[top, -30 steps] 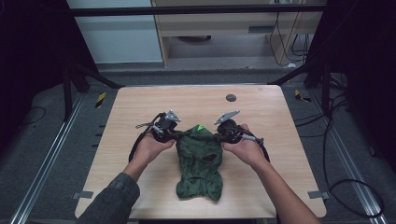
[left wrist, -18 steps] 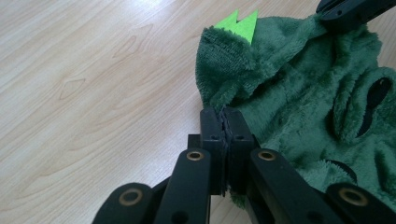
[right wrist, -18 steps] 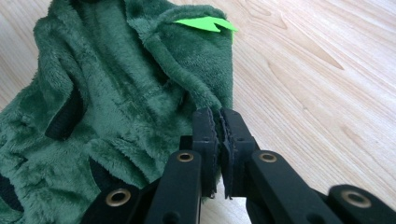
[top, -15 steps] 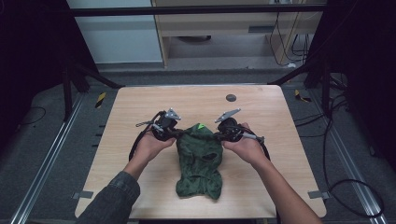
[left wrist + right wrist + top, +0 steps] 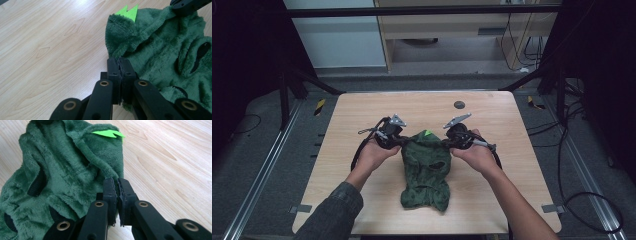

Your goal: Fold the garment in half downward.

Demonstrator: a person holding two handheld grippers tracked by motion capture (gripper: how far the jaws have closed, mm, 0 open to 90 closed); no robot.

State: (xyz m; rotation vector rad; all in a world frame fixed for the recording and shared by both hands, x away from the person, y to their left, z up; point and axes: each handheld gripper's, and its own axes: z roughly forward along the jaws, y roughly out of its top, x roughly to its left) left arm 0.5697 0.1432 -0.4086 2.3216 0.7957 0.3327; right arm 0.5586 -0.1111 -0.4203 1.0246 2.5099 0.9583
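Observation:
A dark green fleece garment (image 5: pixel 426 170) with bright green felt spikes (image 5: pixel 427 133) at its hood lies on the wooden table (image 5: pixel 342 140), its far end held between the grippers. My left gripper (image 5: pixel 401 143) is shut on the garment's left edge (image 5: pixel 130 45), the jaws pressed together on the plush. My right gripper (image 5: pixel 446 144) is shut on the right edge of the garment (image 5: pixel 75 170), pinching a fold of fleece. The green spikes (image 5: pixel 128 12) sit just beyond the left jaws, and the spikes (image 5: pixel 107 133) sit past the right jaws too.
A small dark round disc (image 5: pixel 459 104) lies at the table's far side. Dark frame posts (image 5: pixel 287 85) and cables (image 5: pixel 582 200) flank the table on the floor.
Both hands and the garment stay almost still; the garment's upper end looks slightly more stretched between the grippers.

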